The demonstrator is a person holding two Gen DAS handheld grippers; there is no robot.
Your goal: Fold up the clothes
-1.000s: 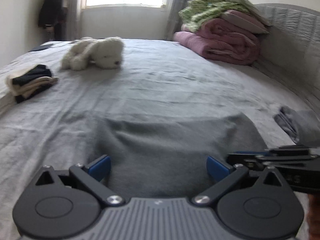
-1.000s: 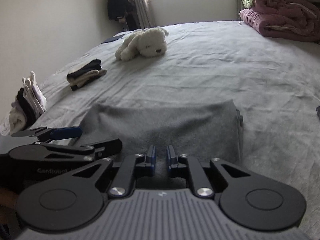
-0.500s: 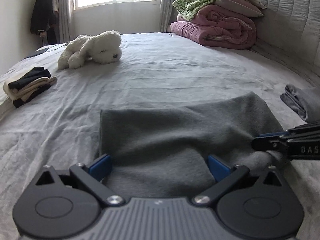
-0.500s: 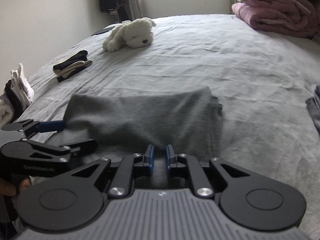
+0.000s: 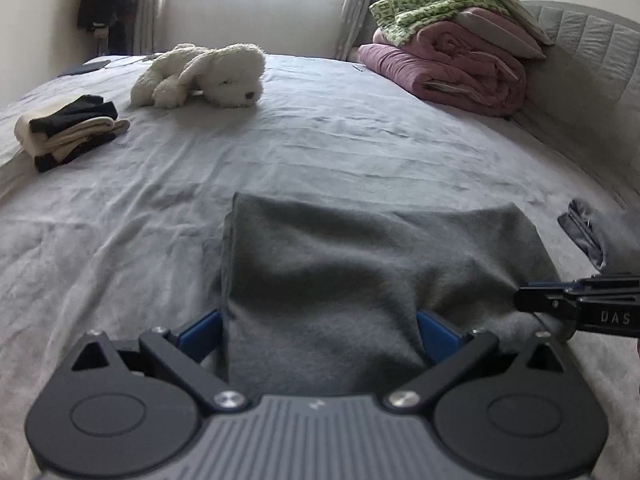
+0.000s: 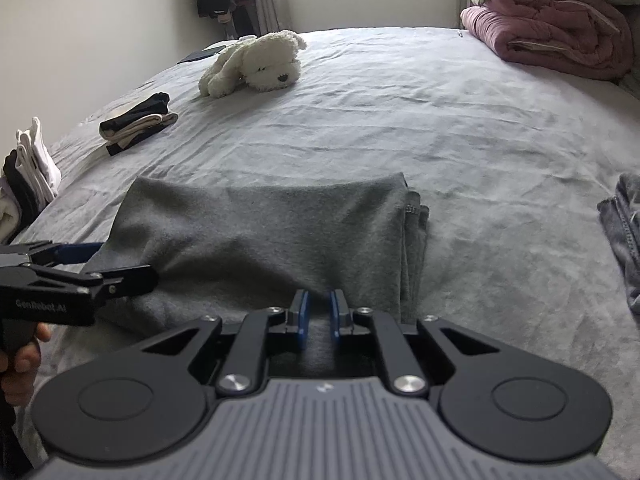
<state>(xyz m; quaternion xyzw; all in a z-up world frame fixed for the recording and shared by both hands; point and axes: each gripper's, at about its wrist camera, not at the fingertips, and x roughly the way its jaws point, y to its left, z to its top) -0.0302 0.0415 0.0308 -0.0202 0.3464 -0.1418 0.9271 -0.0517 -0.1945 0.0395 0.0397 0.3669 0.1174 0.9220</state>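
**Inspector:** Left wrist view, largest item first. The bed (image 5: 360,152) carries everything; the grey garment (image 5: 360,264) lies near its front edge, already doubled, with stacked layers showing at its right side in the right wrist view (image 6: 412,232). Its long axis runs side to side, parallel to that front edge.

**Assistant:** Tools?

**Inspector:** The left gripper (image 5: 320,334) stands spread wide, the garment's near-left part lying between its fingers, nothing pinched. The right gripper (image 6: 319,316) is nearly closed, a raised ridge of the near hem clamped between its pads. Both sit at the near edge; the cloth extends away from them toward the plush dog (image 5: 200,76).

**Assistant:** Which is better placed?

**Inspector:** In my judgement, the right; it alone holds cloth. Any further fold would carry the near hem away toward the far edge.

**Assistant:** Surroundings?

**Inspector:** One folded stack (image 5: 68,132) near the bed's left edge, another grey piece (image 6: 624,236) at the right edge.
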